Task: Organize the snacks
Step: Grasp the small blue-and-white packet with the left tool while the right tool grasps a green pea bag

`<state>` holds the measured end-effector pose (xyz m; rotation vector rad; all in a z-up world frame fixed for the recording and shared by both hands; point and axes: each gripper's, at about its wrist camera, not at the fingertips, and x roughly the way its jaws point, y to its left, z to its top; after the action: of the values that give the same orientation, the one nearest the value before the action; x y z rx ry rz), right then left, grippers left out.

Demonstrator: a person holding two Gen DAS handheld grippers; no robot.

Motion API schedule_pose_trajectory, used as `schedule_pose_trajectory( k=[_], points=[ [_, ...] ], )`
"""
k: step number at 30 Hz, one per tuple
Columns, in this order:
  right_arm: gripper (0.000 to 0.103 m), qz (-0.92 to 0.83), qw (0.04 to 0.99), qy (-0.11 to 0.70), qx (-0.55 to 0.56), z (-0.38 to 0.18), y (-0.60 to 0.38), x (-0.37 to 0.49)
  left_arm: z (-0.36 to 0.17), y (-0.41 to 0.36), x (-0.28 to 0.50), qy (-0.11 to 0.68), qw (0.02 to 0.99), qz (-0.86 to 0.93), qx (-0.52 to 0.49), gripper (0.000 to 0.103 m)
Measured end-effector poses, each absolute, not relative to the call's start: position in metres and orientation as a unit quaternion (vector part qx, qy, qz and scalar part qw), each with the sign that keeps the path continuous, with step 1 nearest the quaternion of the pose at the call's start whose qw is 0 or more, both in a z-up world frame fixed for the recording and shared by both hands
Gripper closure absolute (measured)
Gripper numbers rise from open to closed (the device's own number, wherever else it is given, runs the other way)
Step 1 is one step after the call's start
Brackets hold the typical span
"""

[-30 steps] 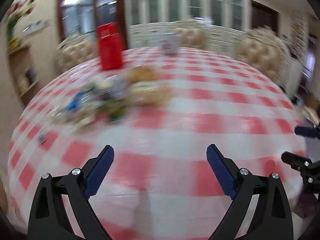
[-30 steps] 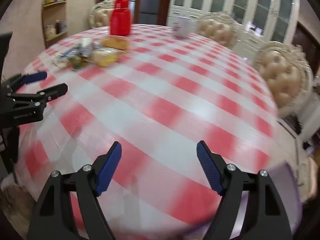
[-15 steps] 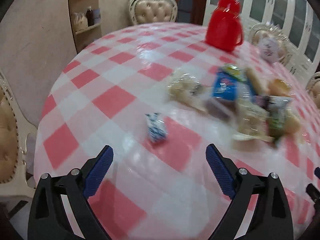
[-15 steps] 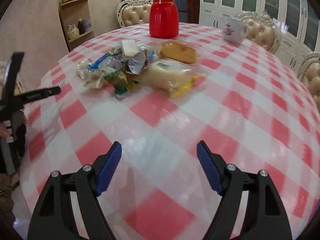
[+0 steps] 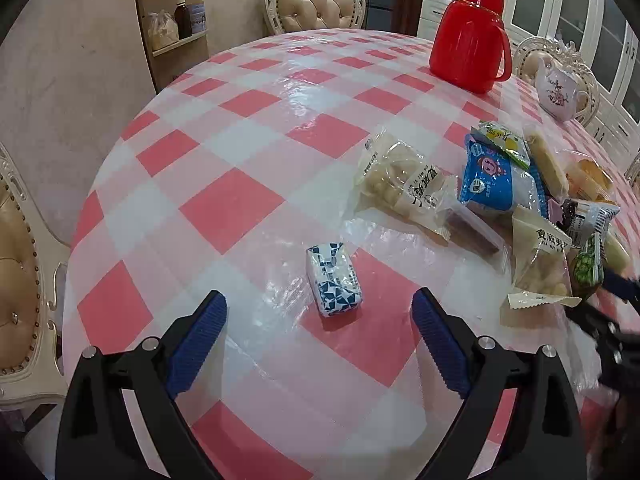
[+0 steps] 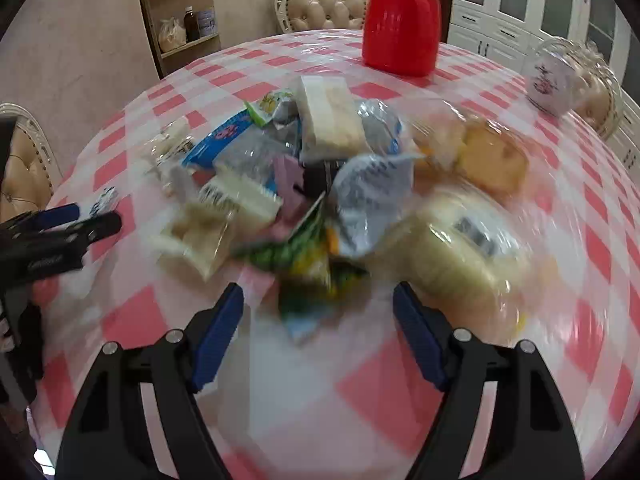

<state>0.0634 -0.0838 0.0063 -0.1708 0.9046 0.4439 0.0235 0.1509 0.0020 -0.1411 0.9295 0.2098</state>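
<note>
A small blue-and-white packet (image 5: 334, 278) lies alone on the checked tablecloth. My left gripper (image 5: 319, 306) is open just short of it, one finger on each side. A pile of snack bags (image 5: 500, 192) lies to its right. In the right wrist view the same pile (image 6: 320, 160) fills the middle, blurred. My right gripper (image 6: 318, 294) is open with its jaws closing. A green-and-yellow packet (image 6: 308, 272) lies between its tips, and the pads do not press on it. Each gripper also shows at the edge of the other's view.
A red thermos jug (image 5: 468, 52) and a white teapot (image 5: 558, 88) stand behind the pile. Padded chairs (image 5: 316, 4) ring the round table (image 5: 224, 208). A wooden shelf (image 5: 172, 28) with jars stands by the wall. The table's near edge curves down close to both grippers.
Both views have swung from bare tablecloth onto the snacks. The right gripper has moved in close to the pile and its jaws have narrowed slightly. The left gripper has barely shifted in the last half second.
</note>
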Motion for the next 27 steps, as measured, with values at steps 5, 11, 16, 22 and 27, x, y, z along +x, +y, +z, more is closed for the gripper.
schedule_pose_trajectory(
  k=[5,11,16,22,27],
  points=[
    [0.066,0.246,0.87,0.42,-0.082,0.009,-0.084,0.064,0.002,0.153,0.023,0.444,0.888,0.097,-0.076,0.011],
    [0.067,0.258,0.884,0.382,-0.081,0.022,-0.104,0.022,0.005,0.164,0.016,0.425,0.894,0.078,-0.121,0.012],
    [0.067,0.258,0.887,0.38,-0.045,0.025,-0.132,-0.012,0.005,0.161,0.019,0.428,0.892,0.086,-0.114,0.013],
    [0.066,0.262,0.89,0.373,-0.008,0.031,-0.152,-0.034,0.004,0.149,0.038,0.445,0.885,0.124,-0.051,0.045],
    [0.066,0.256,0.894,0.368,0.003,0.033,-0.16,-0.044,0.01,0.131,0.032,0.46,0.88,0.106,-0.043,0.085]
  ],
)
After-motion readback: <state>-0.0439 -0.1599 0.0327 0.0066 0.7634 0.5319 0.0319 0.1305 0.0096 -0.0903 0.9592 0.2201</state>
